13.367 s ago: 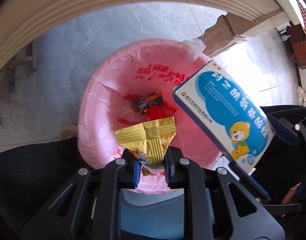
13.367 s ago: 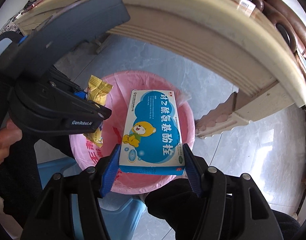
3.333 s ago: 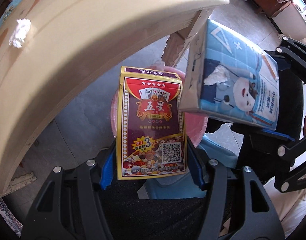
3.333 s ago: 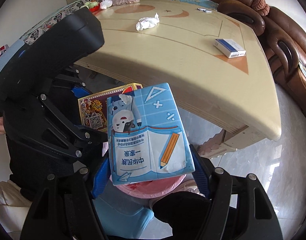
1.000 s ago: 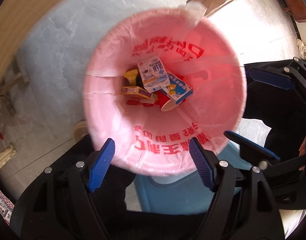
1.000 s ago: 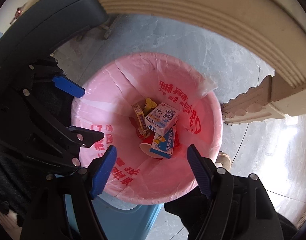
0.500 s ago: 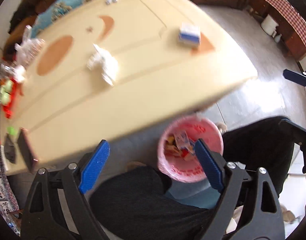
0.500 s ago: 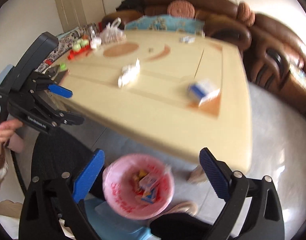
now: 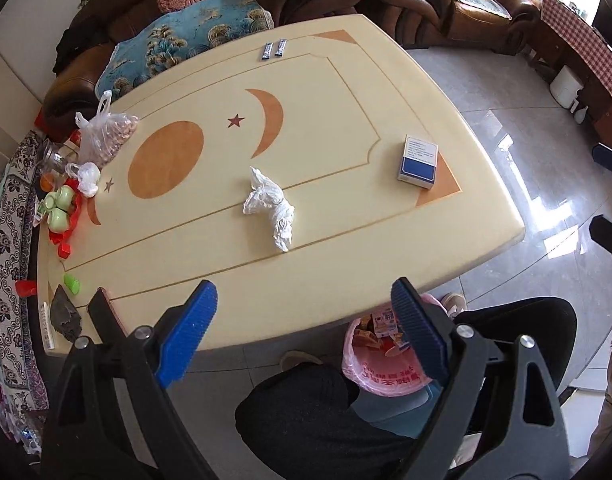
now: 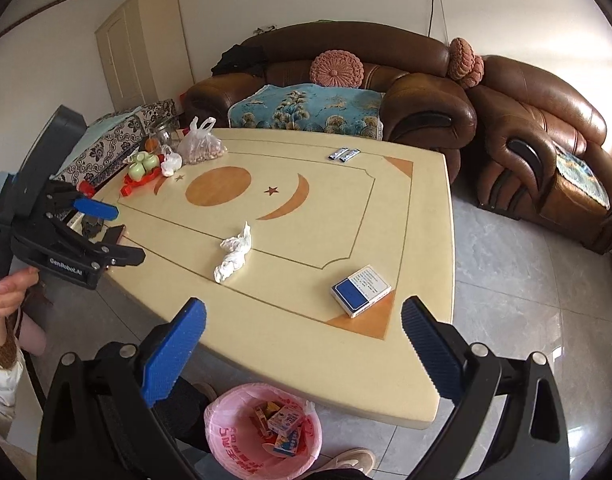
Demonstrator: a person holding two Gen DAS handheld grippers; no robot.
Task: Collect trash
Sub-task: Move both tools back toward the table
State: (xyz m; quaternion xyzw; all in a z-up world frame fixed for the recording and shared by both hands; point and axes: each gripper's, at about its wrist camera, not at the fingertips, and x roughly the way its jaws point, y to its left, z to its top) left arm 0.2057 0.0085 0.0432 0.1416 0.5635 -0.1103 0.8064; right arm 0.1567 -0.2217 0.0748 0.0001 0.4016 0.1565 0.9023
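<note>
Both grippers have risen from the pink-lined bin (image 10: 262,432) to above the tabletop (image 9: 326,240), jaws wide and empty, so the left gripper (image 9: 302,336) should centre over the crumpled tissue (image 9: 270,208) mid-table while the right gripper (image 10: 302,352) squares to the blue box (image 10: 361,290) near the right corner.

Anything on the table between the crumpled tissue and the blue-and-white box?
Nothing: only bare tabletop lies between the crumpled tissue and the blue-and-white box. Both wrist views show it.

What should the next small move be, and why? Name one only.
Probably lower the right gripper toward the blue-and-white box near the table corner. Both grippers are open and empty, the pink-lined bin already holds boxes, and this box lies nearest the right gripper; the crumpled tissue suits the left gripper.
</note>
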